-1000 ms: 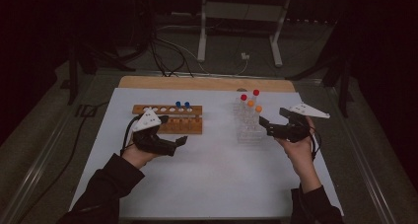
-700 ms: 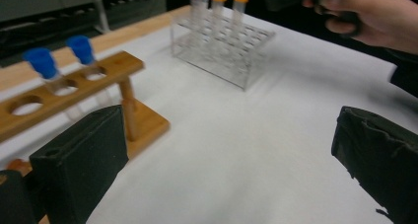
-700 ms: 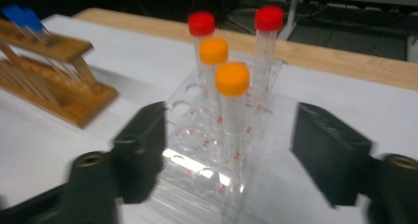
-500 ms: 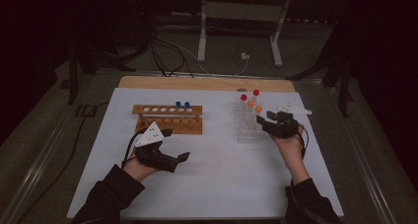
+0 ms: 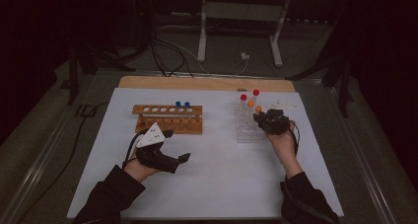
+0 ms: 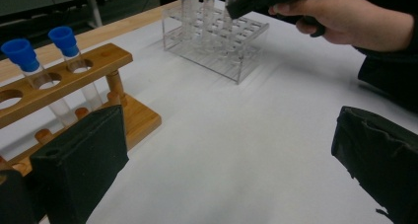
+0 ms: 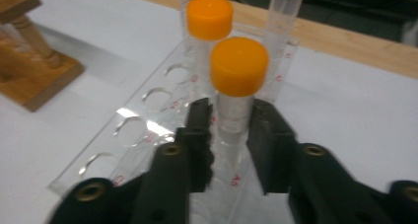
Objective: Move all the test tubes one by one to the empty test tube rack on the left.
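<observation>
white table (dark room) | right gripper clamped on orange-capped tube | left gripper apart

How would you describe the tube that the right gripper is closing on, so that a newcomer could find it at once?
On the right of the white table stands a clear plastic rack holding four capped tubes. The one meant is the orange-capped tube nearest the person, with the right gripper shut on its clear body; the other orange cap and both red ones stand behind it.
</observation>
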Available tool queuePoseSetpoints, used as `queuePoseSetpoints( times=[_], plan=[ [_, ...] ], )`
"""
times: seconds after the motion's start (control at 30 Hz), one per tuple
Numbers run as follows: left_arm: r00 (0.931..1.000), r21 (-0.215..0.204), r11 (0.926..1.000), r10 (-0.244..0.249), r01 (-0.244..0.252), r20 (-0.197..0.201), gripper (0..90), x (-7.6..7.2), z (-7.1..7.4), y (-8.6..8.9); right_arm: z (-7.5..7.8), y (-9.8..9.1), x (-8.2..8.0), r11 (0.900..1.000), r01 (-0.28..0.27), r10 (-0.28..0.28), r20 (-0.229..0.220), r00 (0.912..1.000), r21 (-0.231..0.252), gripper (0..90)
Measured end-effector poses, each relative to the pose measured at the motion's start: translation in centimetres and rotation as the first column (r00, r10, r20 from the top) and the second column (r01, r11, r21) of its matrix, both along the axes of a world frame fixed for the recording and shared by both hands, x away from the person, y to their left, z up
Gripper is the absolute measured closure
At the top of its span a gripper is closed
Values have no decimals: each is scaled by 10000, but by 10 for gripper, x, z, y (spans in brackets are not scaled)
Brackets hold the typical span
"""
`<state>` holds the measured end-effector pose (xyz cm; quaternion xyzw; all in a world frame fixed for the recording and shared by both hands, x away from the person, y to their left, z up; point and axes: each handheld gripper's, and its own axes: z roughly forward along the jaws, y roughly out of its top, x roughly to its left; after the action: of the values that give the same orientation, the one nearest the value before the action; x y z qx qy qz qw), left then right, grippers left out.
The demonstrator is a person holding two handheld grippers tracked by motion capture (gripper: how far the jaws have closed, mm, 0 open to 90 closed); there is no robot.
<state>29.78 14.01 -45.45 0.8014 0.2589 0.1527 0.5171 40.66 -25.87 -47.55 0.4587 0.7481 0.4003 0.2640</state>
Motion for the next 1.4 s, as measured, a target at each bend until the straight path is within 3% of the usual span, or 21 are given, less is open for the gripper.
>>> queuePoseSetpoints(
  times=[0.13,0.43,0.73,0.97,1.4],
  plan=[
    [10000,-48,10000,33,-33,-40,15,1,-1,1,1,0,-1,10000,45,-45,-5,10000,-12,751],
    [10000,-41,10000,15,-15,-38,15,1,0,2,14,-2,-8,9999,120,-125,446,9989,96,752],
    [10000,30,10000,-62,62,-39,15,-1,1,0,40,-6,-23,9995,84,-117,1070,9942,309,752],
    [9998,31,9998,-195,195,-81,15,-1,2,-1,51,-6,-33,9995,32,-71,1244,9922,319,752],
    [9990,103,9990,-430,431,-147,15,-4,3,-3,63,12,-59,9948,-950,897,1280,9877,359,752]
  ],
)
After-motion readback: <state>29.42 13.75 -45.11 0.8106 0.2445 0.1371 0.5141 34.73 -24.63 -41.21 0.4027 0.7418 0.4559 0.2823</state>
